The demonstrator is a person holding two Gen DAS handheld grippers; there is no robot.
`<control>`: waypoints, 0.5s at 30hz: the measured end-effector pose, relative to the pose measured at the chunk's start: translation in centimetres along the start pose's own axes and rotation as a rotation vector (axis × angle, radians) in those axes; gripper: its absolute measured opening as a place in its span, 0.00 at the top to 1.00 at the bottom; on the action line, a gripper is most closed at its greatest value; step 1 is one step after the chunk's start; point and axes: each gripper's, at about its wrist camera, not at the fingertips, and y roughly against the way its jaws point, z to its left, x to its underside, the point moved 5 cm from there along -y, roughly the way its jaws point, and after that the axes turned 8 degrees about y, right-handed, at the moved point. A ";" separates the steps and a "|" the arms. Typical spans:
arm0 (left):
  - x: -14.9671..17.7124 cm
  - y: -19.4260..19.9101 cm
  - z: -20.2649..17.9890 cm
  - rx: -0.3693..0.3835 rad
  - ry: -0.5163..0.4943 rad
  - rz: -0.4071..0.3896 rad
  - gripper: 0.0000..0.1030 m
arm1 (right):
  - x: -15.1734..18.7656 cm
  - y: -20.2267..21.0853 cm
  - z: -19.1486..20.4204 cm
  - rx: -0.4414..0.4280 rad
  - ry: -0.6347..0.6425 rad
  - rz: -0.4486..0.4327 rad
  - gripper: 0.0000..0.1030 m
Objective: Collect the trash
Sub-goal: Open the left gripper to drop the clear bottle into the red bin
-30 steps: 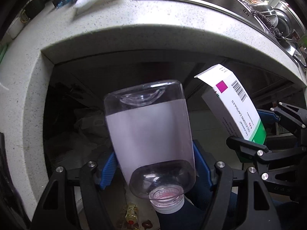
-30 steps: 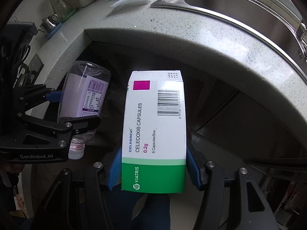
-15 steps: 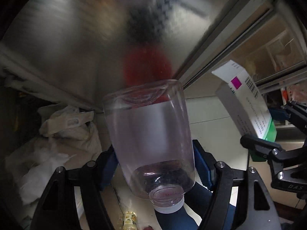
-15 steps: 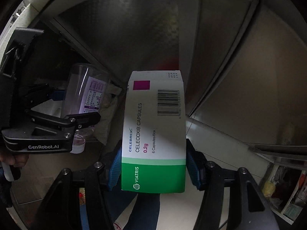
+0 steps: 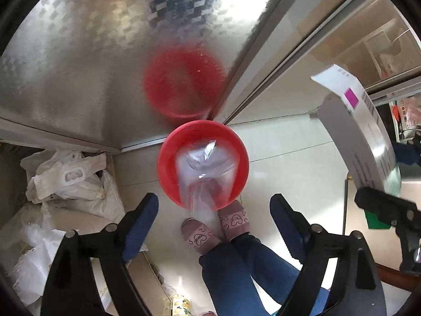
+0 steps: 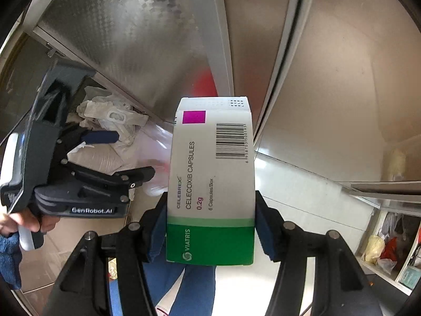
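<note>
My left gripper [image 5: 213, 218] points down at the floor, its jaws opening with nothing between the blue pads [image 5: 139, 221]. Below it a clear plastic bottle [image 5: 205, 176], blurred, is free of the pads and sits over the mouth of a round red bin [image 5: 168, 158]. The right wrist view shows my right gripper [image 6: 210, 226] shut on a white-and-green capsule box [image 6: 213, 173], held upright. That box [image 5: 363, 137] also shows at the right edge of the left wrist view. In the right wrist view my left gripper [image 6: 131, 155] is at the left.
White plastic bags [image 5: 68, 181] are heaped on the floor at the left. A patterned steel cabinet door [image 5: 92, 52] stands behind the bin and mirrors its red. The person's jeans and pink slippers [image 5: 231, 221] are just below the bin. Cluttered shelves [image 6: 389, 250] sit far right.
Both grippers have sunk from counter height to near the floor. The left jaws have spread and the bottle has left them, dropping toward the red bin. The box stays gripped.
</note>
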 end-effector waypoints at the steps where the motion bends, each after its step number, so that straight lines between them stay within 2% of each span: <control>1: -0.2 0.2 0.4 0.006 0.005 0.000 0.17 | 0.4 0.1 0.1 -0.001 0.001 -0.001 0.45; 5: -0.4 1.0 -0.1 -0.007 0.003 -0.017 0.15 | 0.4 0.4 0.0 0.000 -0.008 -0.003 0.45; 11: 0.0 2.2 0.7 -0.086 -0.011 -0.058 0.11 | 0.1 -0.6 -0.1 -0.009 -0.010 0.006 0.45; 15: 0.6 3.7 1.7 -0.073 0.019 -0.072 0.08 | -0.3 -1.4 0.3 -0.023 0.005 0.012 0.45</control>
